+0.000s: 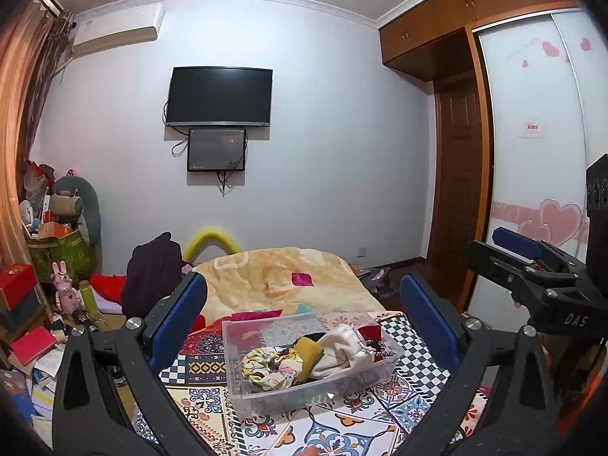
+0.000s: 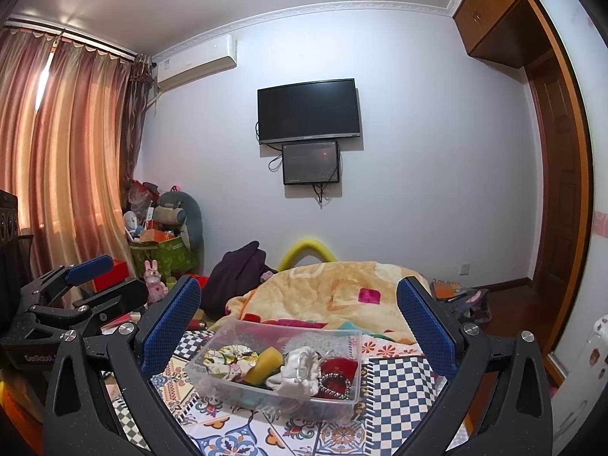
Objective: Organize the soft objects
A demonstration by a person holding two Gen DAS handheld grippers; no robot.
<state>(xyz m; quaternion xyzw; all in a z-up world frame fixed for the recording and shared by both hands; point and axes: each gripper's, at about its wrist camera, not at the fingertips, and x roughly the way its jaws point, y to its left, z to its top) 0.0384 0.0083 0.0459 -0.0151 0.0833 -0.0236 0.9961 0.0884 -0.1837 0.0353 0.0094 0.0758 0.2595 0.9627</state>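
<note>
A clear plastic box point(image 1: 243, 345) point(image 2: 353, 345) sits on the patterned bedspread. Inside lie a floral scrunchie point(image 1: 266, 366) point(image 2: 228, 357), a yellow soft piece point(image 1: 308, 349) point(image 2: 266, 364), a white cloth pouch point(image 1: 345, 349) point(image 2: 300, 374), a red soft item point(image 2: 338, 370) and a dark beaded band point(image 2: 334, 383). My left gripper point(image 1: 304, 304) is open and empty, held above and behind the box. My right gripper point(image 2: 300, 304) is open and empty, likewise above the box. Each gripper shows in the other's view, the right one point(image 1: 532, 262) and the left one point(image 2: 91, 281).
A beige blanket point(image 1: 288, 277) point(image 2: 342, 288) lies bunched beyond the box. A dark garment point(image 1: 155, 269) point(image 2: 239, 269) hangs at the bed's left. Cluttered boxes, books and plush toys point(image 1: 72, 212) fill the left floor. A wardrobe point(image 1: 532, 152) stands at right.
</note>
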